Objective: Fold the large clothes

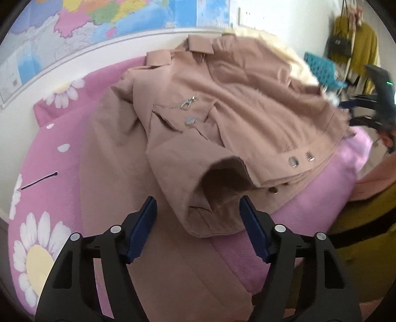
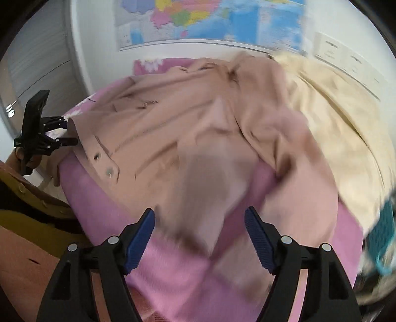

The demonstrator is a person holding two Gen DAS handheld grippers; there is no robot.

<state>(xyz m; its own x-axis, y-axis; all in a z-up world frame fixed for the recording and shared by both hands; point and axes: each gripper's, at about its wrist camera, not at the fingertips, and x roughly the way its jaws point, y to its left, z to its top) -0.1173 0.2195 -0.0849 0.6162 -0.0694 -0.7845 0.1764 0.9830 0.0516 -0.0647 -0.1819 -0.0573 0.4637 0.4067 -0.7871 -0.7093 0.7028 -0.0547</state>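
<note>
A dusty-pink jacket (image 1: 222, 104) with a zip pocket and metal snaps lies spread on a pink flowered bedspread (image 1: 49, 198). One sleeve is folded across its front, and the open cuff (image 1: 222, 188) lies between the blue pads of my left gripper (image 1: 198, 205). That gripper is open and its pads do not press the cloth. The right wrist view is blurred. There the jacket (image 2: 198, 119) fills the middle, and a smeared flap of it hangs just ahead of my right gripper (image 2: 200, 218), which is open and holds nothing. The left gripper (image 2: 69, 131) shows at the jacket's left edge.
A cream fluffy garment (image 2: 334, 111) lies on the bed beside the jacket, towards the wall. A teal basket (image 1: 321, 71) stands past it. A map (image 1: 99, 19) covers the wall behind the bed. A mustard coat and a black bag (image 1: 356, 44) hang at the far right. The person's mustard clothing (image 1: 366, 235) borders the bed.
</note>
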